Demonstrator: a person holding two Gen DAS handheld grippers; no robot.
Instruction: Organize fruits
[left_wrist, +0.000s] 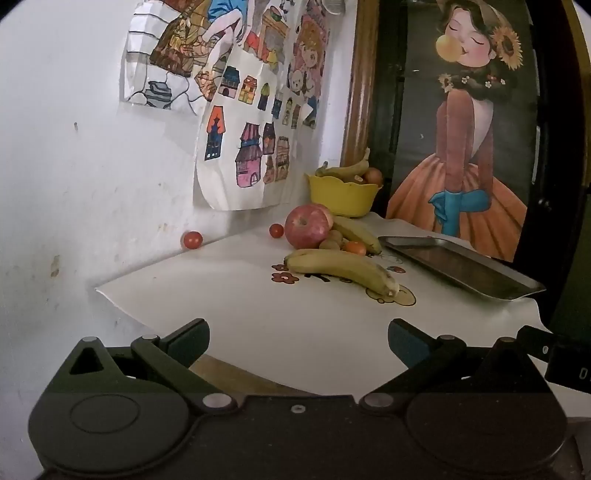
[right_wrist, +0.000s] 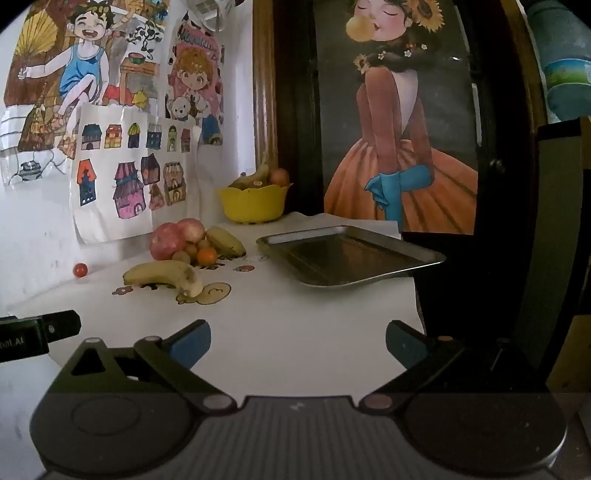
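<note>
A pile of fruit lies on the white table sheet (left_wrist: 258, 317): a near banana (left_wrist: 341, 269) (right_wrist: 162, 275), a red apple (left_wrist: 306, 226) (right_wrist: 166, 242), a second banana (left_wrist: 360, 233) (right_wrist: 226, 242), a small orange fruit (left_wrist: 355, 248) (right_wrist: 207, 256), some grapes (left_wrist: 334, 238) (right_wrist: 184, 254) and two cherry tomatoes (left_wrist: 192, 240) (left_wrist: 276, 230). An empty metal tray (left_wrist: 461, 264) (right_wrist: 347, 254) lies to the right. My left gripper (left_wrist: 298, 338) is open and empty, short of the fruit. My right gripper (right_wrist: 298, 338) is open and empty too.
A yellow bowl (left_wrist: 343, 195) (right_wrist: 253, 203) with bananas and other fruit stands at the back by the wooden frame (left_wrist: 356, 92). Drawings hang on the wall (left_wrist: 74, 147) at the left. The sheet's right edge (right_wrist: 413, 295) drops off beside dark furniture.
</note>
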